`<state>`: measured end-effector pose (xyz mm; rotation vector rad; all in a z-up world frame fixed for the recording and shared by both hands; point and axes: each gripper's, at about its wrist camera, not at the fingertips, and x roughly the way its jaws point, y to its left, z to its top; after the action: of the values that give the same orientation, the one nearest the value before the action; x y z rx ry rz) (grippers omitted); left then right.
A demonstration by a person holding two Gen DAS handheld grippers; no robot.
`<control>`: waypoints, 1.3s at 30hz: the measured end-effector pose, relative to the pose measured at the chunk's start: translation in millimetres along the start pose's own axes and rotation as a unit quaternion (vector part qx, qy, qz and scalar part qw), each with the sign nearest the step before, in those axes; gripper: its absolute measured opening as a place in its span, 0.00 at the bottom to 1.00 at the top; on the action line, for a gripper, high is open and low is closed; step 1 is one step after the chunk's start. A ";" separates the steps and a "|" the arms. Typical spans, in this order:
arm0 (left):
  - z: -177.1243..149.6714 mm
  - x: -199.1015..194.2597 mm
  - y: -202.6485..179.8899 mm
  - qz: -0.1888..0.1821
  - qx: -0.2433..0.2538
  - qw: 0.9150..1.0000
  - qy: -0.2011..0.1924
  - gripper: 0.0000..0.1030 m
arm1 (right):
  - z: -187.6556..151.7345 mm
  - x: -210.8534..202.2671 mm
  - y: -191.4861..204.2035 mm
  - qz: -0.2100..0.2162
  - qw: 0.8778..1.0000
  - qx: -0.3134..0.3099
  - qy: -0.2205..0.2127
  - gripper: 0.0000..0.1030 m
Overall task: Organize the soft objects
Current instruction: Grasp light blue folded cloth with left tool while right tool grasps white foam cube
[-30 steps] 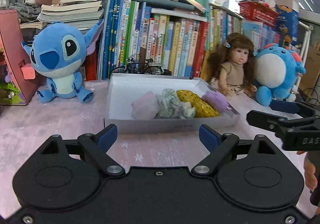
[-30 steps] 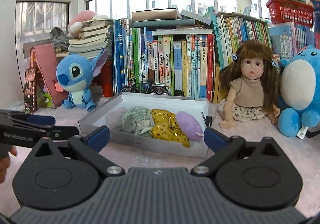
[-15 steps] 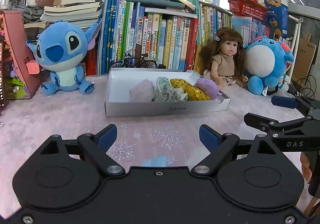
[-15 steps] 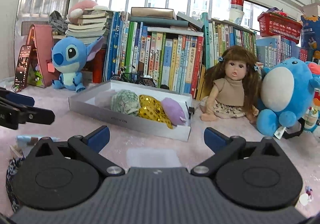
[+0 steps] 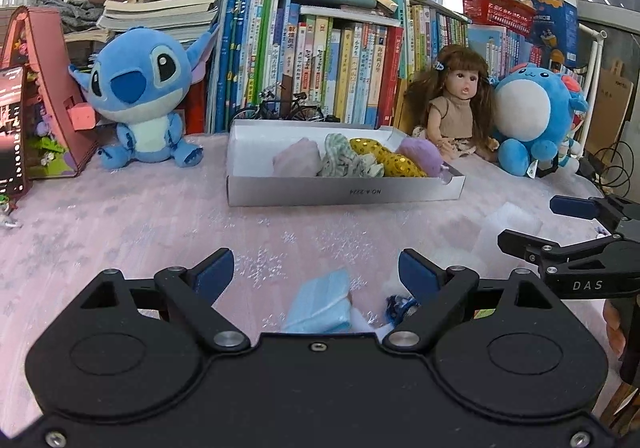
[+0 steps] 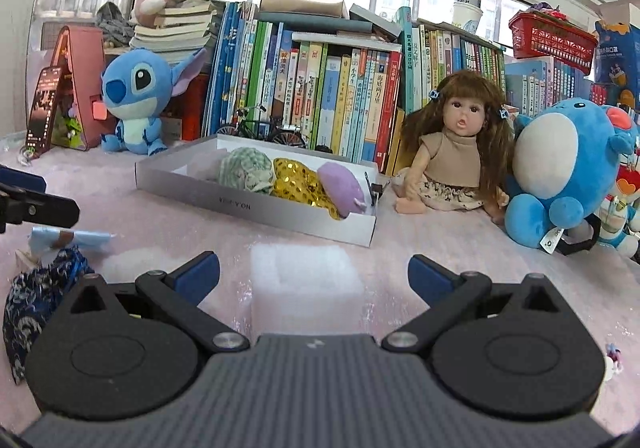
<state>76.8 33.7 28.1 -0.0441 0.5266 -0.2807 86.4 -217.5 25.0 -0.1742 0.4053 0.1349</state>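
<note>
Just below open left tool [image 5: 316, 274]: blue cloth [image 5: 320, 306].

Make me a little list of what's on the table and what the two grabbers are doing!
box: white tray on the pink tablecloth
in the box: pink pouch, green checked cloth, gold sequin pouch, purple pouch
loose in front: light blue mask, dark blue patterned pouch, white foam pad
left gripper: open, empty, above the mask
right gripper: open, empty, above the foam pad
toys behind: blue plush alien, doll, round blue plush
back: row of books
</note>
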 end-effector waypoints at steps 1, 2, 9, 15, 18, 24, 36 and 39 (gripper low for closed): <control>-1.3 -0.4 1.4 0.002 -0.002 1.000 0.001 0.86 | -1.1 0.1 0.1 0.000 1.000 0.000 0.002 1.00; -2.8 -1.0 3.1 0.004 -0.004 1.000 0.002 0.86 | -2.5 0.2 0.4 0.000 1.000 0.000 0.004 1.00; -9.8 -2.7 11.3 0.013 -0.010 1.000 0.007 0.86 | -6.9 1.0 0.3 -0.001 1.000 0.006 0.011 1.00; -12.8 -4.9 15.7 0.002 -0.018 1.000 0.015 0.81 | -7.7 1.4 0.0 -0.002 1.000 0.008 0.014 1.00; -14.4 -4.3 14.2 -0.007 -0.013 1.000 0.025 0.74 | -8.4 1.8 1.3 -0.002 1.000 0.007 0.016 1.00; -16.1 -0.9 15.3 -0.019 -0.026 0.999 0.040 0.63 | -8.5 3.1 0.9 -0.003 1.000 0.009 0.018 1.00; -9.8 14.4 33.6 -0.048 -0.112 0.989 0.080 0.54 | -7.1 4.2 1.0 0.010 0.999 0.021 0.024 1.00; -10.2 16.2 32.3 -0.051 -0.111 0.989 0.083 0.51 | -6.4 3.7 -0.6 0.009 0.999 0.028 0.022 1.00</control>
<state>93.2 60.6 7.8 -0.2675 0.7202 -0.3265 87.4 -219.0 17.8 -0.1190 0.4542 0.1382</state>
